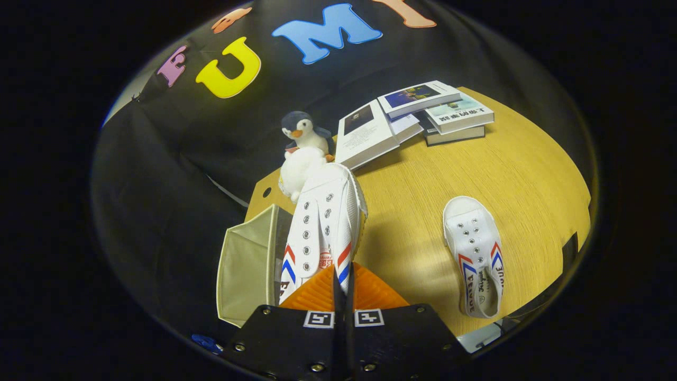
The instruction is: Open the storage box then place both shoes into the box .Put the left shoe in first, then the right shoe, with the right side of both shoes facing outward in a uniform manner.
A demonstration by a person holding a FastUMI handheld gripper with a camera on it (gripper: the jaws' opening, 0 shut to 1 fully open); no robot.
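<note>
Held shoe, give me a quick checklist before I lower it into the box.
1. Grip: gripper fingers closed on the held shoe at its heel end: ok.
2. Storage box open, flap up: ok.
3. Shoe over the opening: it hangs beside the box's edge: not ok.
4. Held shoe is the left one: cannot tell.
5. Other shoe lies on the table, clear of the path: ok.
6. Plush penguin beyond the toe: ok.

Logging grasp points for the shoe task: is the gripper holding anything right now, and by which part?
Yes. The gripper is shut on the lifted shoe, pinching its heel end; the toe points away, above the open box. The other shoe lies on the table.
</note>
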